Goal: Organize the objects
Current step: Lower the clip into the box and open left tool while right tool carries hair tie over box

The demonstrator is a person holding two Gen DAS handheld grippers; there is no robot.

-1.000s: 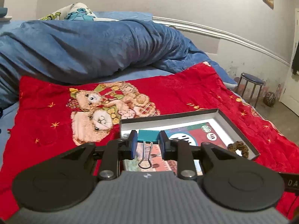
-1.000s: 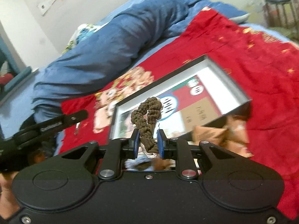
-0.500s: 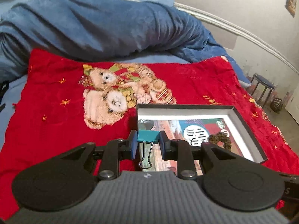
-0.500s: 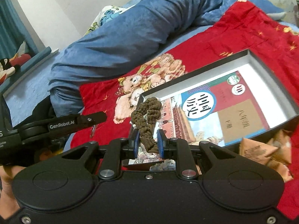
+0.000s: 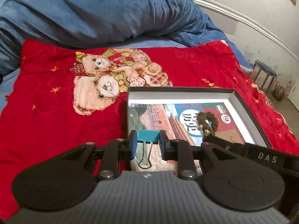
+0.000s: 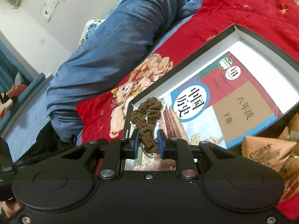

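Observation:
A shallow dark box (image 5: 241,100) with a white inside lies on the red blanket and holds a textbook (image 5: 168,117). My left gripper (image 5: 147,145) is shut on a teal binder clip (image 5: 148,136), held just above the box's near left corner. My right gripper (image 6: 147,143) is shut on a brown scrunchie (image 6: 147,119) over the box's (image 6: 248,37) left end, above the textbook (image 6: 214,108). In the left wrist view the scrunchie (image 5: 208,120) hangs over the book, with the right gripper's body below it.
A red teddy-bear blanket (image 5: 65,100) covers the bed, with a rumpled blue duvet (image 5: 93,15) behind. Orange snack packets (image 6: 269,147) lie by the box's near right side. A stool (image 5: 265,74) stands on the floor at right.
Both grippers have moved in over the box, still holding the clip and the scrunchie. The scrunchie went from the box's right corner to above the textbook.

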